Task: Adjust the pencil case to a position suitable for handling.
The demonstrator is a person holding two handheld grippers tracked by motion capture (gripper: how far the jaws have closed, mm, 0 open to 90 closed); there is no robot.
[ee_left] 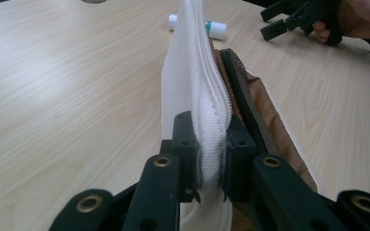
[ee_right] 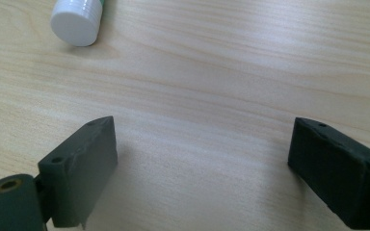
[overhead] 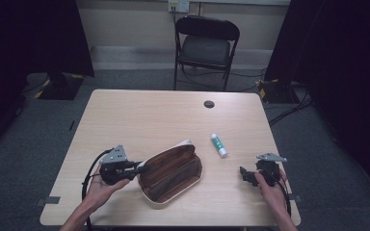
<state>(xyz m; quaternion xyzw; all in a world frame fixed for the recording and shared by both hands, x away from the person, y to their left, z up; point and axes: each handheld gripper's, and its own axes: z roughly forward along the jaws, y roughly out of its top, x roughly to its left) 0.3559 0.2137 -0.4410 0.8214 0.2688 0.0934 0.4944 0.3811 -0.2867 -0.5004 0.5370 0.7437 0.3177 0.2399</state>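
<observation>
An open pencil case [overhead: 171,173], white outside and brown inside, lies at the table's front centre. My left gripper [overhead: 140,168] is shut on its left rim. In the left gripper view the jaws pinch the case's white mesh wall [ee_left: 192,86], which stands upright, and the left gripper [ee_left: 212,159] clamps it from both sides. A white glue stick [overhead: 218,145] with a green band lies to the right of the case, also seen as the glue stick [ee_left: 212,28]. My right gripper [overhead: 244,175] rests open near the front right, nothing between its jaws; the right gripper [ee_right: 202,159] faces bare table with the glue stick's cap [ee_right: 77,19] beyond.
The wooden table [overhead: 139,120] has a round cable hole [overhead: 209,104] near its far edge. A black folding chair [overhead: 204,48] stands behind the table. The other hand's gripper [ee_left: 289,19] shows far off in the left gripper view.
</observation>
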